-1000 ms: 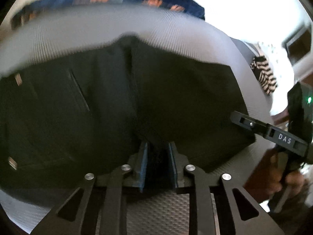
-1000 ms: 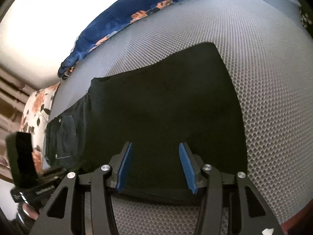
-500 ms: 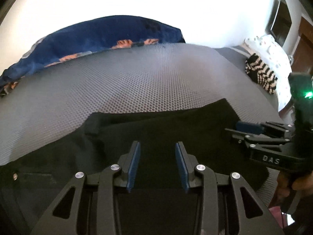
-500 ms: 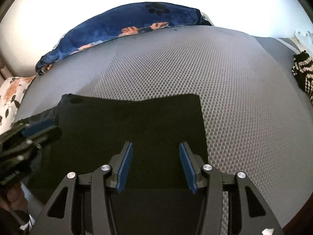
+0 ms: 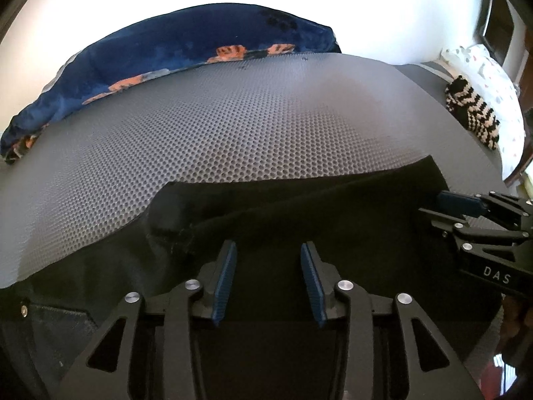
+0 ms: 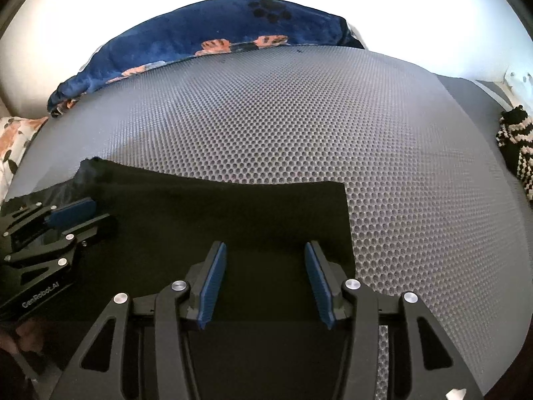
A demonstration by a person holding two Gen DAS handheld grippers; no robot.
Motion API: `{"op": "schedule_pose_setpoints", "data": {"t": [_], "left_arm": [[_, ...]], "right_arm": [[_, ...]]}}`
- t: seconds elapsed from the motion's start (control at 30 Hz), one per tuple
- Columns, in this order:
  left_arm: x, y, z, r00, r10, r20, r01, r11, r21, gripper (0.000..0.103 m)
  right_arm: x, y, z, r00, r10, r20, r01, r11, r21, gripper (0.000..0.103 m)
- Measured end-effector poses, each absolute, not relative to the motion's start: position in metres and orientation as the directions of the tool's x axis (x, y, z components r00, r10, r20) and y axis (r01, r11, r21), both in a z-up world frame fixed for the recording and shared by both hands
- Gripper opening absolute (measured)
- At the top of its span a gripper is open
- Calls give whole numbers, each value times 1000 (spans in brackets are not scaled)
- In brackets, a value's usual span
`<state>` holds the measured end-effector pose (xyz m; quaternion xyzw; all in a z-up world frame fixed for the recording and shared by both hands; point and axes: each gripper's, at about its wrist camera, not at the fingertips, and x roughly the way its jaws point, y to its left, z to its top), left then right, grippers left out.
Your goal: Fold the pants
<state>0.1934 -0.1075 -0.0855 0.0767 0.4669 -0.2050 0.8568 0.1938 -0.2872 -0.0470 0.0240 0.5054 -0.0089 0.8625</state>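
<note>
Folded black fabric pants (image 6: 213, 233) lie flat on the grey honeycomb-textured mat (image 6: 333, 126), both grippers held over them with nothing in their grasp.

The left gripper (image 5: 268, 276) has its blue-padded fingers (image 5: 226, 276) spread apart above the dark cloth, near a small bunched corner of fabric at the fold's far left end; the right gripper (image 6: 266, 280) is likewise spread wide over the pants' right portion, close to their straight right edge. Each gripper shows at the side of the other's view (the right one bears the letters "DAS"). Whether either fingertip touches the cloth is hard to tell against the black. A dark blue blanket with orange paw prints (image 5: 173, 56) lies along the mat's far edge, and a black-and-cream striped knitted item (image 5: 473, 110) sits at the far right, well apart from the pants.
</note>
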Motion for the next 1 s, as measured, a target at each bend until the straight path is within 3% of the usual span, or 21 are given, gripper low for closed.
{"op": "schedule_pose_setpoints", "data": {"t": [0.13,0.4,0.7,1.0], "left_arm": [[187,-103,-83,463,-273,-843,419,906,-63,52],[151,-62,-57,449,-297,-843,349,927,-141,54],[88,79,-27,541,-275,-795,27,950,-311,60],[38,205,-46,608,-273,-745,-309,784,-539,60]], "right_arm": [[182,-286,-47,479,10,-878,46,998,36,47],[150,-271,-45,447,25,-894,26,999,41,52],[133,-223,-42,402,135,-906,-65,991,119,54],[129,-155,-38,353,224,-908,-226,963,150,57]]}}
